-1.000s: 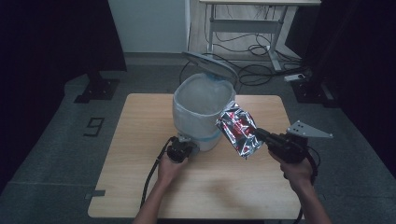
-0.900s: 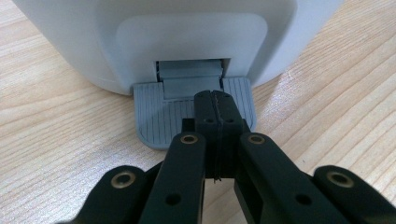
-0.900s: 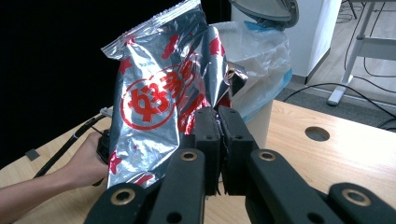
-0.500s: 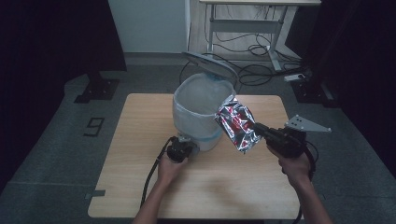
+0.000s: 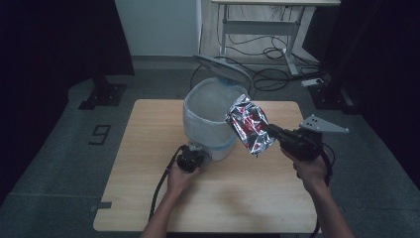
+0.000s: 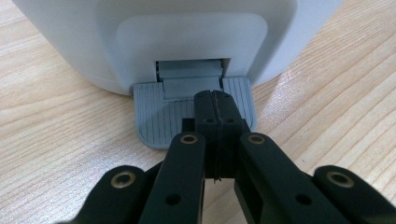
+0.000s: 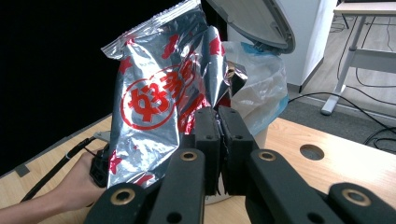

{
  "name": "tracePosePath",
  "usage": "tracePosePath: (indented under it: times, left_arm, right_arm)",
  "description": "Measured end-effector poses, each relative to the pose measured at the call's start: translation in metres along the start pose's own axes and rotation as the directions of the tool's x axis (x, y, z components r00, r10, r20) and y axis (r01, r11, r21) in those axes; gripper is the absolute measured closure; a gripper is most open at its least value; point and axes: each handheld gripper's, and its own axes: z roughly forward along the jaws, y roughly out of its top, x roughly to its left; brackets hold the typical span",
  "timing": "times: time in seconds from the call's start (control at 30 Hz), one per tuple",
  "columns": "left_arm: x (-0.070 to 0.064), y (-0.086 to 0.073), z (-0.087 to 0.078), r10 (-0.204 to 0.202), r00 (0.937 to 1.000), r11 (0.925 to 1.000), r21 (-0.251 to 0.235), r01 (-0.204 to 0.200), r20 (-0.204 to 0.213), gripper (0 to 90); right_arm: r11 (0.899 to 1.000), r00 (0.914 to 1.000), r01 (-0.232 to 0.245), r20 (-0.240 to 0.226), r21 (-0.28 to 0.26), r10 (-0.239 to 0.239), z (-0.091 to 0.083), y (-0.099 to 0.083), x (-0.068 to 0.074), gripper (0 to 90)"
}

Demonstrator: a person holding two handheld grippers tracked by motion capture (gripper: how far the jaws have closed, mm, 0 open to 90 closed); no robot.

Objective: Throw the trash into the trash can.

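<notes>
Crinkled glossy foil snack bag (image 5: pixel 250 124), matt plastic bin (image 5: pixel 208 119), ribbed pedal (image 6: pixel 154 116), pale wood-grain table (image 5: pixel 148 163)

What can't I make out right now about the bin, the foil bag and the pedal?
- Inside of the bin: high view, hidden by its white liner and dim light.
- Lower end of the foil bag: right gripper view, behind the right gripper.
- Near middle of the pedal: left gripper view, covered by the left gripper.
- Bin top: left gripper view, cut off by the upper edge.

One bin (image 5: pixel 208 124), one foil bag (image 5: pixel 249 125), two grippers (image 5: pixel 192 157).
</notes>
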Motion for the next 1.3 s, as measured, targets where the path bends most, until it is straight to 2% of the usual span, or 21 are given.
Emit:
tracePosePath:
  times: [0.5, 1.17, 1.3]
  left_arm:
    - [0.0, 0.0, 0.0, -0.005, 1.0, 1.0, -0.003, 0.005, 0.003, 90.0]
    - [0.002, -0.002, -0.001, -0.015, 0.9998, 0.9999, -0.004, 0.015, 0.013, 90.0]
    - [0.002, -0.002, -0.001, -0.014, 0.9998, 0.9999, -0.004, 0.014, 0.014, 90.0]
  right_arm:
    - [1.0, 1.0, 0.001, 0.008, 0.001, -0.001, 0.009, 0.015, 0.001, 86.7]
    - [1.0, 0.9998, -0.008, 0.02, 0.017, 0.008, 0.032, 0.016, -0.003, 86.6]
    - [1.0, 0.9997, 0.001, 0.023, 0.026, -0.002, 0.037, 0.017, -0.004, 86.6]
